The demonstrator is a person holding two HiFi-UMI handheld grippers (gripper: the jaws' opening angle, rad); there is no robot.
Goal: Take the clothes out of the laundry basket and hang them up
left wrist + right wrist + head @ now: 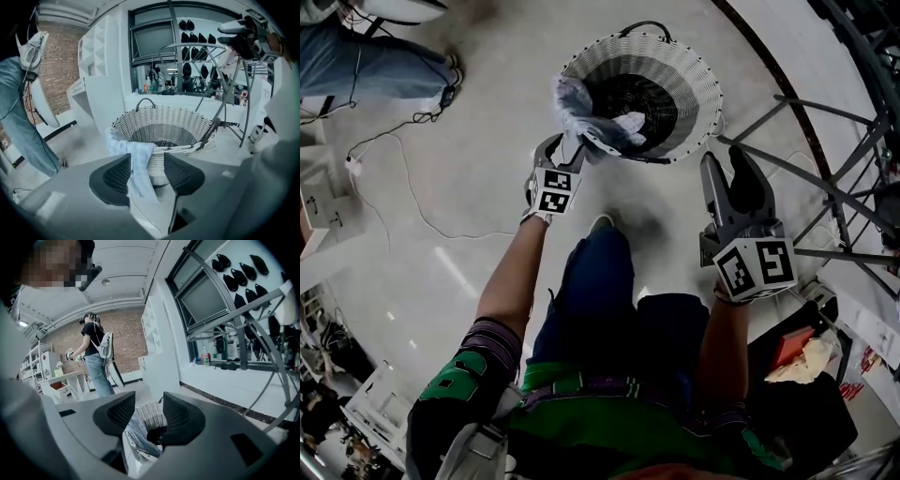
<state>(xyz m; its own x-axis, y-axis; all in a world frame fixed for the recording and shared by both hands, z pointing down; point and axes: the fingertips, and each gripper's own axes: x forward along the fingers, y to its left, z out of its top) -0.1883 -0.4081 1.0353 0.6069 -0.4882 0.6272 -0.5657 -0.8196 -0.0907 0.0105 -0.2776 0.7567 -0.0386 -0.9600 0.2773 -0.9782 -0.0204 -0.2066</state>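
1. Wicker laundry basket (698, 89) is sitting at upper centre; pale cloth (581, 112) is draping over its left rim.
2. Left gripper (572, 148) is holding its jaws spread either side of the cloth, not pinching it.
3. Right gripper (725, 161) is hovering right of the basket, jaws spread, empty.

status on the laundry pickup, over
Left gripper open, cloth between its fingers, not pinched. Right gripper open, empty. Cloth draped over laundry basket rim, nothing blocking.

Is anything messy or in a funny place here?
Yes. A pale cloth hangs over the rim of the laundry basket, half spilling out on one side instead of lying down inside it.
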